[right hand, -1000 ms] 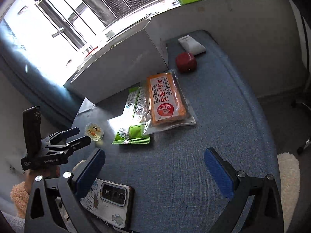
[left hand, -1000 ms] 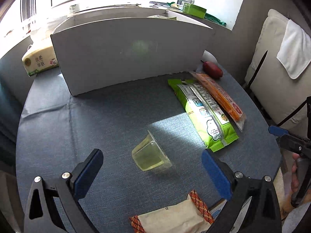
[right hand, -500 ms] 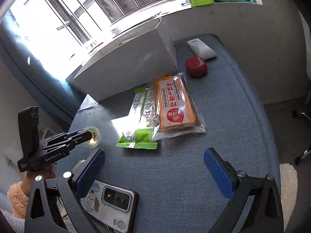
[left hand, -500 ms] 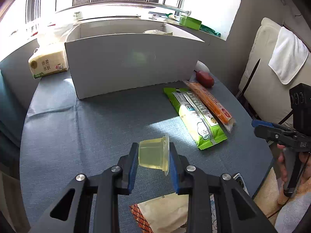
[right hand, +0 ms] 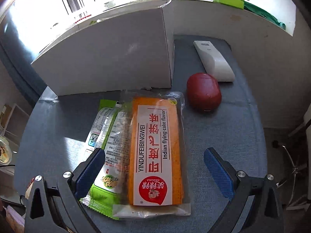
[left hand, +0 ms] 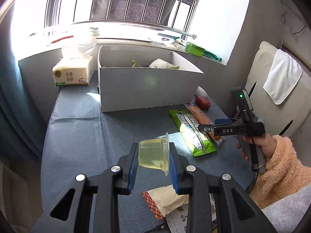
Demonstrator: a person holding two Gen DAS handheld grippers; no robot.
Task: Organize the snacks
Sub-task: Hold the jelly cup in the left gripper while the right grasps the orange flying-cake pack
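Note:
My left gripper (left hand: 153, 164) is shut on a clear jelly cup (left hand: 153, 154) of yellow jelly and holds it on its side above the blue table. Beyond stands the open white box (left hand: 147, 86) with several snack packs inside. My right gripper (right hand: 153, 167) is open, its fingers on either side of the orange flying-cake pack (right hand: 157, 151), just above it. That pack overlaps a green snack pack (right hand: 106, 136). Both packs show in the left wrist view, the orange pack (left hand: 200, 114) and the green pack (left hand: 191, 134), under the right gripper (left hand: 223, 123).
A red oval case (right hand: 204, 93) and a white remote (right hand: 212, 62) lie right of the box. A tissue pack (left hand: 72, 73) stands left of the box. A tan snack packet (left hand: 165, 201) lies at the table's near edge. A cushioned chair (left hand: 279, 89) stands right.
My left gripper closed on the jelly cup and lifted it off the table toward the box. My right gripper moved forward and down over the orange pack.

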